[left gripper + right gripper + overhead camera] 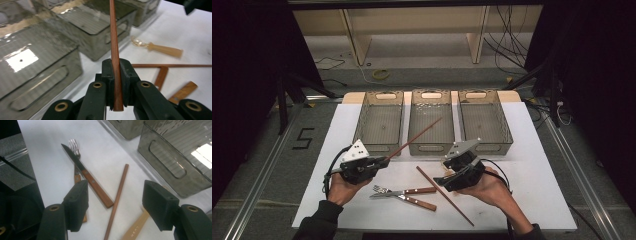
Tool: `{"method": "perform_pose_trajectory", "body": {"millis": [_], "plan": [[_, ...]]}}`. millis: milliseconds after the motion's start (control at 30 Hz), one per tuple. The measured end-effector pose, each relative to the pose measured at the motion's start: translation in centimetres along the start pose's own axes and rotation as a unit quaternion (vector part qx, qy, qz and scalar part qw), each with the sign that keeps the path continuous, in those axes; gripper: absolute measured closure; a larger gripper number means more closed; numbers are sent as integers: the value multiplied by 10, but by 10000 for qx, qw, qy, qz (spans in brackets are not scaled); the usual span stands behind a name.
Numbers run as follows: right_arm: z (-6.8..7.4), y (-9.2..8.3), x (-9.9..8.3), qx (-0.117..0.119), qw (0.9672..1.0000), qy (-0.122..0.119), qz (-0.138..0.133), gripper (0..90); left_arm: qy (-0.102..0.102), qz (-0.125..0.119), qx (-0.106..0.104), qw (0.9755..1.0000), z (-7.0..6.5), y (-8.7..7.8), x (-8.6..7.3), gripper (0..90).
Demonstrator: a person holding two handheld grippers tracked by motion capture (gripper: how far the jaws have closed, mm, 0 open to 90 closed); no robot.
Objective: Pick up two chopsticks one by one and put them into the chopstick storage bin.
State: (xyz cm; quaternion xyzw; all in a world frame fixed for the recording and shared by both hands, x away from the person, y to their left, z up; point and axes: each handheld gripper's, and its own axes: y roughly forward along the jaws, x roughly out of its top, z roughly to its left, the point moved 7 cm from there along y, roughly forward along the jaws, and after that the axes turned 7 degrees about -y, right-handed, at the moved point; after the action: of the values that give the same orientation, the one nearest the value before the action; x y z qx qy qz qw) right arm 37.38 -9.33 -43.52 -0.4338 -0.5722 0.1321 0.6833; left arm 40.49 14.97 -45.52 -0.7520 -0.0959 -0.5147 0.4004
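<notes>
High view: my left tool (379, 162) clamps one wooden chopstick (414, 137), tip angled up over the middle mesh basket (430, 102).

Left gripper view: square shaft runs straight out along the jaws.

Right gripper view: right tool (115, 205) spread and empty, second chopstick (117, 200) lengthwise on the table directly below.

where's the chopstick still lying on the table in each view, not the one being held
High view: the loose chopstick lies diagonally at lower centre, right of the knife.
Left gripper view: it runs level at mid right, behind the shut left gripper.
Right gripper view: it slants up the centre, between the open right gripper's jaws.
Shared landmark: the knife beside it.
</notes>
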Motion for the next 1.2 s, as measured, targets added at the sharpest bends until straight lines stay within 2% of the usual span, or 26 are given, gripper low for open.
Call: {"method": "perform_pose_trajectory", "body": {"millis": [267, 400, 667, 967, 1200], "plan": [[-2, 2, -10, -18, 9999, 90, 40, 385, -399, -262, 379, 9981, 30, -9, 10, 830], [-1, 5, -16, -20, 9998, 156, 95, 368, -579, -370, 585, 9959, 47, -13, 14, 830], [1, 10, -24, 16, 9996, 234, 180, 328, -920, -526, 808, 9911, 73, -15, 19, 829], [-1, 11, -24, -48, 9994, 317, 145, 289, -1215, -539, 987, 9862, 93, -5, 30, 829], [0, 12, -25, -43, 9993, 330, 173, 275, -1349, -380, 1097, 9840, 103, 9, 32, 829]]}}
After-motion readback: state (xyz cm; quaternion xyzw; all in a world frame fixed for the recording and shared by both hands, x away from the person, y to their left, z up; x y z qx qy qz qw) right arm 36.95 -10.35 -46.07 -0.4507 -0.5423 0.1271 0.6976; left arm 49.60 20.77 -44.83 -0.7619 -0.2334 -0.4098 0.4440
